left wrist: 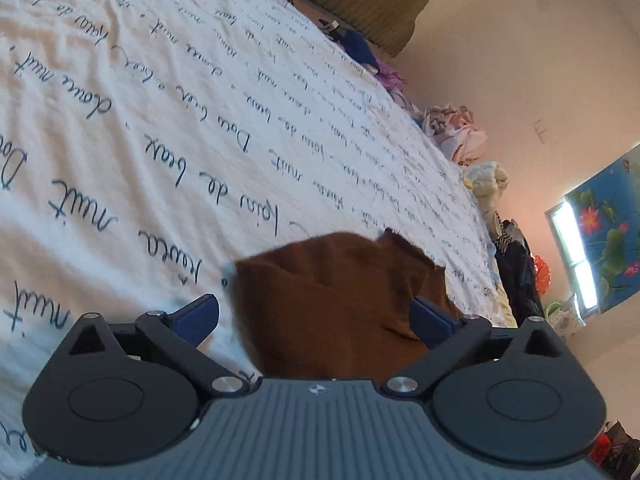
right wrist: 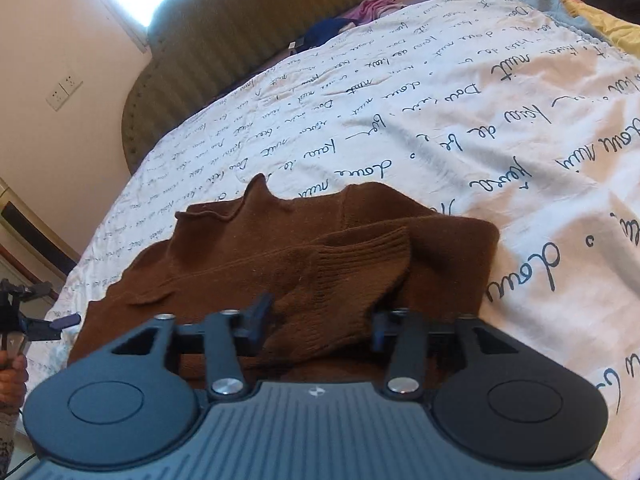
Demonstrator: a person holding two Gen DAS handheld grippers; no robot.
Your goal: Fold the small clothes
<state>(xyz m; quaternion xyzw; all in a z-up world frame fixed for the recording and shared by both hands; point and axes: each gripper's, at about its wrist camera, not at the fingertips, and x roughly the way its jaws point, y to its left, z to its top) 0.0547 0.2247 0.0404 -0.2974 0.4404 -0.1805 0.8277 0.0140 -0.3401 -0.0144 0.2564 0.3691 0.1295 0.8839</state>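
A small brown knitted sweater (right wrist: 280,248) lies on a white bedsheet with black script (right wrist: 460,128), one ribbed sleeve folded across its body. My right gripper (right wrist: 320,324) is open, its fingers on either side of the sleeve cuff, low over the sweater. In the left wrist view the sweater (left wrist: 340,292) shows as a brown blurred edge between the blue pads of my left gripper (left wrist: 316,316), which is open wide just above the sheet (left wrist: 160,100). The left gripper also shows at the far left of the right wrist view (right wrist: 40,320).
A padded olive headboard (right wrist: 248,40) runs along the far side of the bed. A heap of mixed clothes (left wrist: 460,136) lies along the bed's edge, with blue and purple pieces (left wrist: 368,56) near the headboard. A wall socket (right wrist: 64,90) is on the pink wall.
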